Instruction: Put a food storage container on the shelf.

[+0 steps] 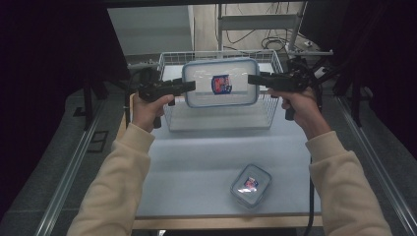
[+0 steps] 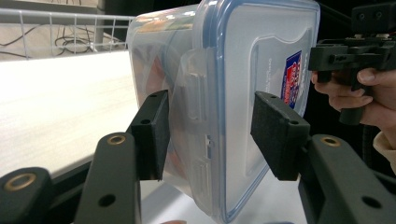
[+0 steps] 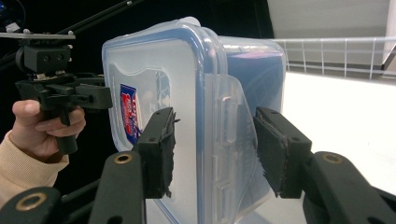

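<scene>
A large clear container (image 1: 221,83) with a blue-rimmed lid and a red and blue label hangs in the air, on edge, with its lid facing me, above a wire basket (image 1: 169,61). My left gripper (image 1: 189,87) grips its left end and my right gripper (image 1: 253,79) its right end. In the left gripper view the container's (image 2: 233,56) clasp side sits between the jaws of the left gripper (image 2: 210,135), with the pads on body and lid. The right gripper view shows the right gripper (image 3: 212,149) pressing the container (image 3: 154,60) the same way.
A small lidded container (image 1: 251,185) with the same label lies on the pale table (image 1: 196,162) near its front edge, right of centre. The wire basket stands at the table's far edge. Dark stands and cables flank both sides.
</scene>
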Available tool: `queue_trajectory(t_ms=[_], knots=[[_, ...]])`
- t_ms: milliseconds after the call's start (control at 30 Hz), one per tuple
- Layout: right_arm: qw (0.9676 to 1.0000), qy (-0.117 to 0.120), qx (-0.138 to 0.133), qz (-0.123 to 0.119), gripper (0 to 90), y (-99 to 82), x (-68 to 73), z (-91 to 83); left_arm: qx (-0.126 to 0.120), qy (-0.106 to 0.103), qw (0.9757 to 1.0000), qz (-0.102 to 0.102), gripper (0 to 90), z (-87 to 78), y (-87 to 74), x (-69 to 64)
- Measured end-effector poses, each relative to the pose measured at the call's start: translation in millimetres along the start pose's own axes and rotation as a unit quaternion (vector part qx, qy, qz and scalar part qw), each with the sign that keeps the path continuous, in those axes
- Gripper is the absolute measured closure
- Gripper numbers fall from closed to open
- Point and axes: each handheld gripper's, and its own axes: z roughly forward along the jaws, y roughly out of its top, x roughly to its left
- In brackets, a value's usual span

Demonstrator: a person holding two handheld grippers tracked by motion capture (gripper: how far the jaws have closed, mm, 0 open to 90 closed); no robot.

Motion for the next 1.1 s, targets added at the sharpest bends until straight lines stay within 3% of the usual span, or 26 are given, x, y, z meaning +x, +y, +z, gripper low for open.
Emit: queue_trajectory(t_ms=[433,667,767,1100], knots=[[0.9999,-0.004,0.005,0.011,49.2,24.4,-17.4,13.8,0.003,-0.001,1.0000,-0.006,48.3,13.7,24.4,20.5],[0.9997,-0.010,0.008,0.020,49.2,34.9,-29.3,26.1,0.010,-0.003,0.9998,-0.016,48.1,23.7,35.3,39.4],[0.9994,-0.010,0.008,0.032,49.1,36.9,-39.9,33.9,0.015,-0.001,0.9996,-0.022,48.0,28.5,37.3,45.0],[0.9982,-0.016,0.025,0.052,48.9,33.3,-56.1,45.4,0.041,0.008,0.9985,-0.035,46.9,44.7,33.5,60.3]])
